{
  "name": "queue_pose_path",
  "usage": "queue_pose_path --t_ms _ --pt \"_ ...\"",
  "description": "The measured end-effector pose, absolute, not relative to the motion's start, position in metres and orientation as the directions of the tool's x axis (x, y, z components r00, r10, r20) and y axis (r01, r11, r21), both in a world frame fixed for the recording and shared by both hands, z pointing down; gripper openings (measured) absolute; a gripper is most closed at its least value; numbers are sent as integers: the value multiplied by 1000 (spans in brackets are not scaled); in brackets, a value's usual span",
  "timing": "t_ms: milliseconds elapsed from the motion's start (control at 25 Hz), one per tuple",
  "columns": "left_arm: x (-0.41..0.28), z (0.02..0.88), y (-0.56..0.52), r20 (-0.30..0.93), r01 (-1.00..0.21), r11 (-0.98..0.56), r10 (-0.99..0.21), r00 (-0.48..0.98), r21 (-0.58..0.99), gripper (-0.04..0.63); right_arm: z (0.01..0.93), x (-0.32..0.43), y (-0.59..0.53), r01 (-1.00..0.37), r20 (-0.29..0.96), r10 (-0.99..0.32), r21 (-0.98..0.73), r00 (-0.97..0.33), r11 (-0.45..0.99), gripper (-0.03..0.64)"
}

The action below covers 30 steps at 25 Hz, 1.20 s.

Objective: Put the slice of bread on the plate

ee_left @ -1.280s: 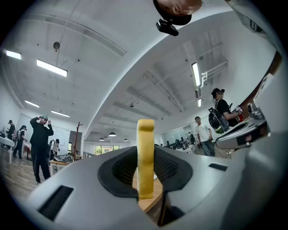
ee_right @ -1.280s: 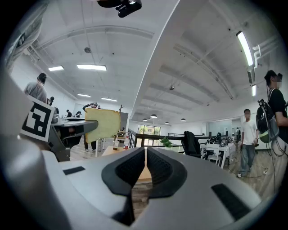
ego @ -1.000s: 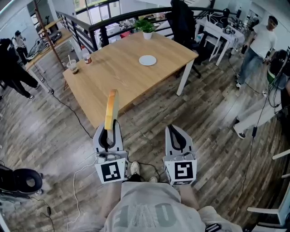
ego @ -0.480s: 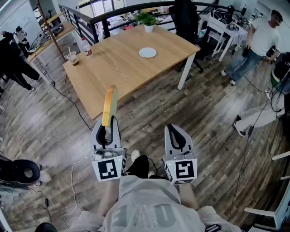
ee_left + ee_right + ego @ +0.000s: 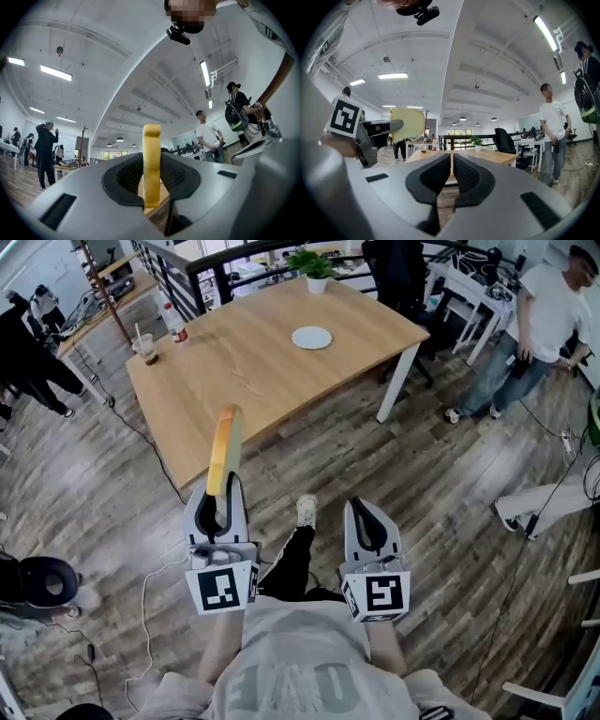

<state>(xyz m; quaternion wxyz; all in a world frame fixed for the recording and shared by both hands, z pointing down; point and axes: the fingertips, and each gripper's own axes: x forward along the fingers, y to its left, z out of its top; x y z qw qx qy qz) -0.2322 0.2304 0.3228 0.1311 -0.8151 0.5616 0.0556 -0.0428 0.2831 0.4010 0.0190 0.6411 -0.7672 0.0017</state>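
In the head view, lower left, your left gripper [image 5: 219, 495] holds the slice of bread [image 5: 225, 446] upright on edge; the plate [image 5: 311, 337] sits at upper centre on the table [image 5: 225, 371]. The left gripper view shows both jaws clamped on the bread's lower part. In the right gripper view, your right gripper [image 5: 453, 164] has its jaws together with nothing between them.

The floor [image 5: 450, 521] is of grey-brown wood planks, and a black cable [image 5: 141, 442] lies across it. A light wooden worktop [image 5: 234, 371] stands on white legs [image 5: 392, 395]. Behind it runs a black railing [image 5: 183, 282], with a potted plant [image 5: 316, 263] and a black chair [image 5: 398, 273] near. The ceiling [image 5: 487, 56] is white, with long strip lights [image 5: 546, 30].
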Motion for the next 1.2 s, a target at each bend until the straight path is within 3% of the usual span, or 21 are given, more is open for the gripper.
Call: queue_pose_path --t_ms 280,840,1200 --pt "-203 323 135 -279 -939 -319 -897 343 -130 94 400 -21 181 -973 13 -976 70 -219 219 31" --pt "-143 261 -155 -339 -954 -286 -892 300 -92 94 338 48 -114 -968 -12 -972 98 -233 231 31" --pt "-108 259 -216 -305 -962 -260 -913 271 -79 94 344 90 -182 -970 33 -970 35 -240 241 31"
